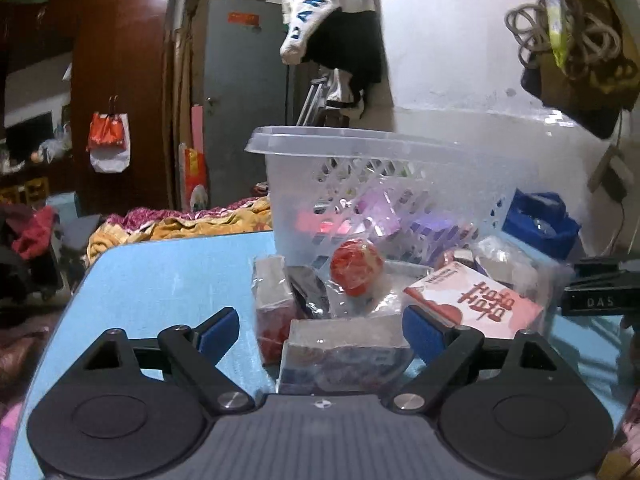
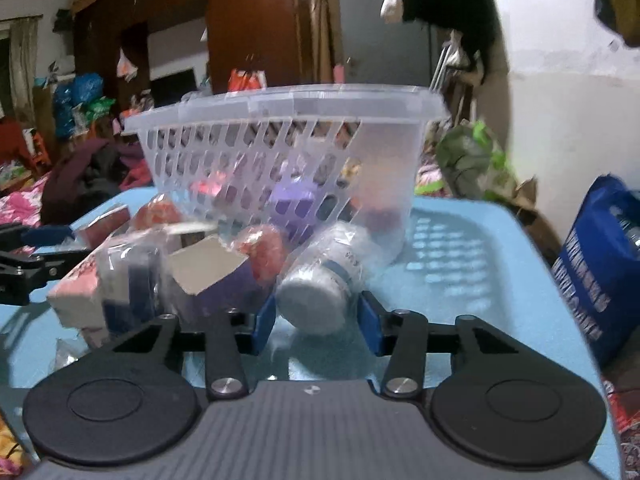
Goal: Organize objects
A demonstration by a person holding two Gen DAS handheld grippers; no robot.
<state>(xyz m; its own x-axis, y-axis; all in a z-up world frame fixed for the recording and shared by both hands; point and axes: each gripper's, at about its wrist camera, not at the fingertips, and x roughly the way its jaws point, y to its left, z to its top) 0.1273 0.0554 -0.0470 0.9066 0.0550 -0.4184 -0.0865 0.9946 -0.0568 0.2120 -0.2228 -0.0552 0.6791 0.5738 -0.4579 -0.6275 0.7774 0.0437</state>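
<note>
Bottle: white round plastic bottle in clear wrap, lying on its side on the light blue bench, just in front of the basket.
Right gripper: jaws narrowed around the bottle, blue pads at both its sides; contact unclear.
Left gripper: jaws wide apart, a wrapped white box between them, untouched.
Basket: clear slotted plastic basket, items inside.
Pile: red ball in wrap, pink-and-white carton.

The left tongs stand wide over a wrapped box on the blue counter, basket just behind.
</note>
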